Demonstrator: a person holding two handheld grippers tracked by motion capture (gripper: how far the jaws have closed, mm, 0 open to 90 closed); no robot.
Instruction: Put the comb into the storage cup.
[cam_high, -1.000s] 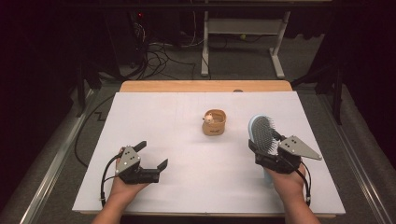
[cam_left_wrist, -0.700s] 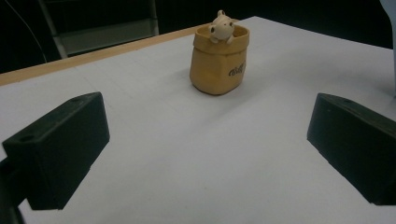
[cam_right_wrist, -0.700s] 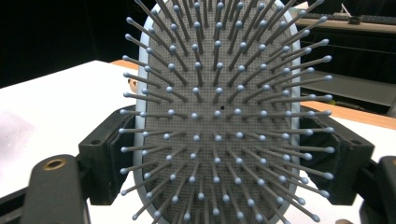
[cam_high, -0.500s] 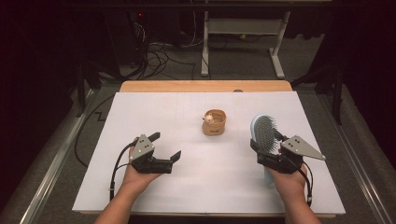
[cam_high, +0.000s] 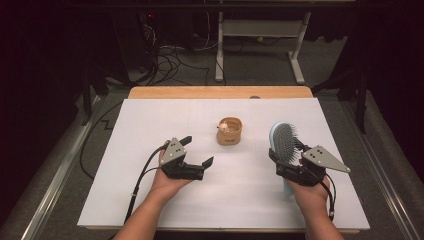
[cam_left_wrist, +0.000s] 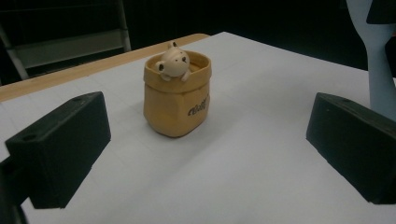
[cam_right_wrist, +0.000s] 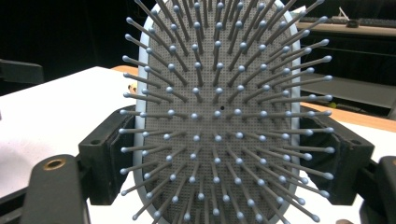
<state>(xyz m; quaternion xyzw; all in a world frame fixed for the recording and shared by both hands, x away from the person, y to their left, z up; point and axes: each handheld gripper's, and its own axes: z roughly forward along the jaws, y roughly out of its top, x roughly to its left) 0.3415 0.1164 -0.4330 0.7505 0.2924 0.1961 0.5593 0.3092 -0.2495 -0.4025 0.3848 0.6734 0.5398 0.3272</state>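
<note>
The right gripper (cam_high: 286, 155) holds a light-blue hairbrush (cam_high: 283, 141) near the right side of the white table surface (cam_high: 150, 125). Its jaws clamp the two long edges of the brush head; the bristles (cam_right_wrist: 219, 112) face the gripper's camera, and the brush handle (cam_high: 288, 189) runs back under the right hand (cam_high: 312, 197).

The left gripper (cam_high: 196, 151) sits left of centre, low over the table. Its jaws stand wide apart with nothing between them. In the left gripper view, both black jaws frame bare white surface.

A small tan pot (cam_high: 229, 131) with a pale animal figure (cam_left_wrist: 173, 62) on its rim stands upright near the table centre, between the two grippers and slightly farther from the person. It is well apart from each gripper. No object lies between the left gripper and the pot.

A wooden strip (cam_high: 220, 92) borders the far edge of the table. Beyond it, cables (cam_high: 167, 60) lie on the dark floor beside a white table frame (cam_high: 260, 40). Metal rails (cam_high: 50, 180) run along both sides of the table. The white surface to the left, at the front and at the far corners offers open room.
</note>
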